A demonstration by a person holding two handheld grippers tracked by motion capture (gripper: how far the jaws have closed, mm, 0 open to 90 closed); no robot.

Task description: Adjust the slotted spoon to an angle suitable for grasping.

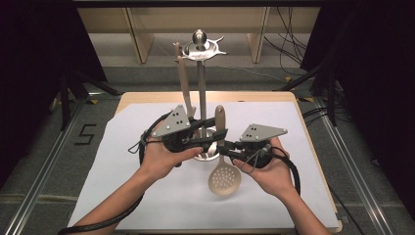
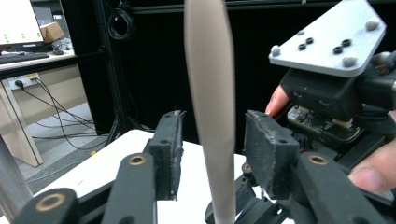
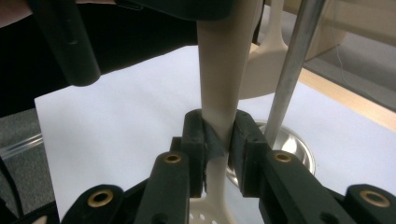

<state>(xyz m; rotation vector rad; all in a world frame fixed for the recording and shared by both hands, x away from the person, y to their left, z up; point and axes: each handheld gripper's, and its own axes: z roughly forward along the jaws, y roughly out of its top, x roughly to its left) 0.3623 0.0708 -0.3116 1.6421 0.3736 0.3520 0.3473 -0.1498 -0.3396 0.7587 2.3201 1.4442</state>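
1. Jaws: right gripper point(image 3: 217, 151) clamps the slotted spoon point(image 1: 224, 166) at its handle neck; left gripper point(image 2: 212, 156) is spread wide, handle between jaws, no contact.
2. Spoon sits frame center, bowl low, handle up, just beside stand point(image 1: 201, 98).
3. Progress, my guess: spoon lifted; hanging on top hooks left. Spatula point(image 1: 184, 83) already hangs there.
4. Hands: both come in from bottom edge, grippers meet mid-frame at stand base.
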